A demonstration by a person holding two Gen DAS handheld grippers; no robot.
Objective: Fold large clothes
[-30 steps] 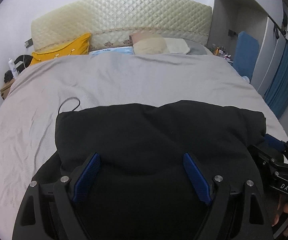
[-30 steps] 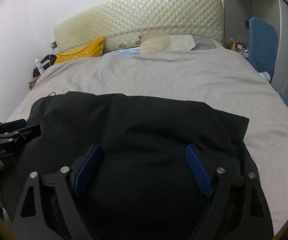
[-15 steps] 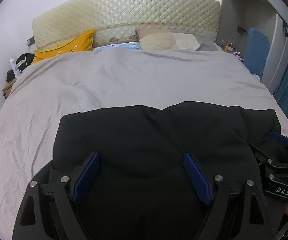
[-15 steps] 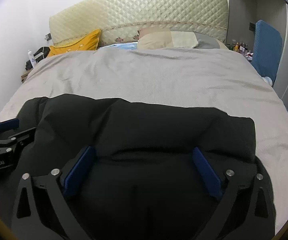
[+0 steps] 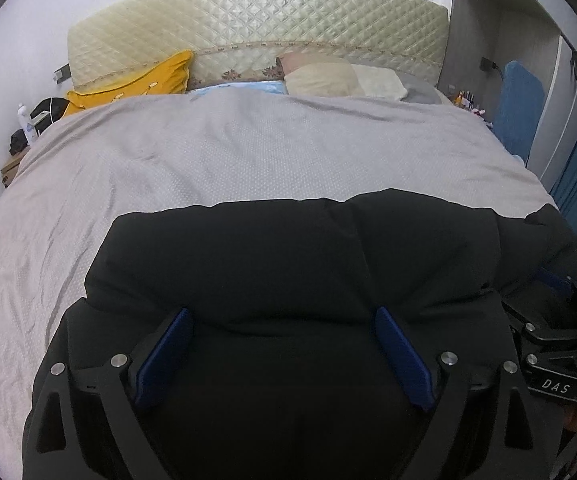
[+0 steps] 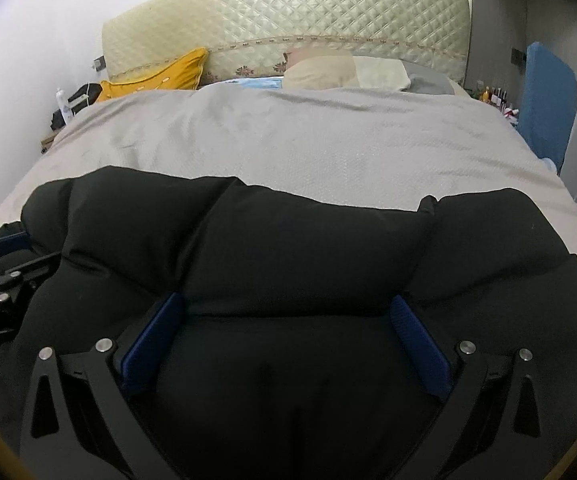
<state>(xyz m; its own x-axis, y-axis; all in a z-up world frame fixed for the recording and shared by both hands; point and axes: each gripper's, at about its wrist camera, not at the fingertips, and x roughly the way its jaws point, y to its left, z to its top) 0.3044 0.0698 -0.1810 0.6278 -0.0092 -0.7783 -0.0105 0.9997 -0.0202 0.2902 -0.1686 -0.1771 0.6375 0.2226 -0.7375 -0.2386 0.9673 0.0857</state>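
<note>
Now bulky black garment (image 5: 288,264) lies bunched, puffy-creased on bed (image 5: 208,152).

My left gripper (image 5: 282,354): black frame, blue ribbed pads, silver screws | my right gripper (image 6: 286,344): same build, white "DAS" lettering | bare skin below its body

black garment (image 6: 308,248) on grey bedspread (image 6: 308,140), right gripper (image 6: 288,320) spread
</note>
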